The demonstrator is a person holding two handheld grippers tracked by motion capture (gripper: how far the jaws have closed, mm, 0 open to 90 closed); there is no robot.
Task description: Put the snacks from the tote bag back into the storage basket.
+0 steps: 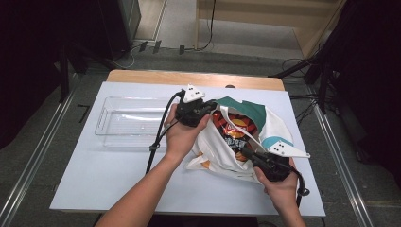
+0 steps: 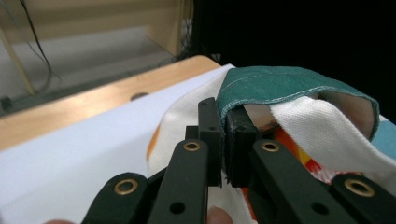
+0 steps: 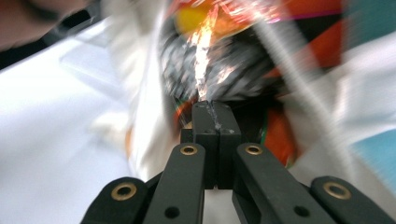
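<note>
A white cloth tote bag (image 1: 276,124) with teal patches lies open on the table, right of centre. Chip bags show inside it, a red one (image 1: 236,124) on top. My left gripper (image 1: 207,109) is at the bag's upper left mouth, shut on its teal rim (image 2: 280,84); the fabric runs between the jaws of the left gripper (image 2: 223,123). A white strap (image 2: 322,128) crosses the opening. My right gripper (image 1: 247,152) reaches into the bag from the lower right. Its jaws are together, and the right gripper (image 3: 213,109) pinches the crinkled edge of a shiny chip bag (image 3: 205,56).
A clear plastic tray (image 1: 111,124) stands left of the bag on the white table cover (image 1: 94,175). The wooden table edge (image 1: 142,76) runs along the back. Cables trail from both grippers over the table.
</note>
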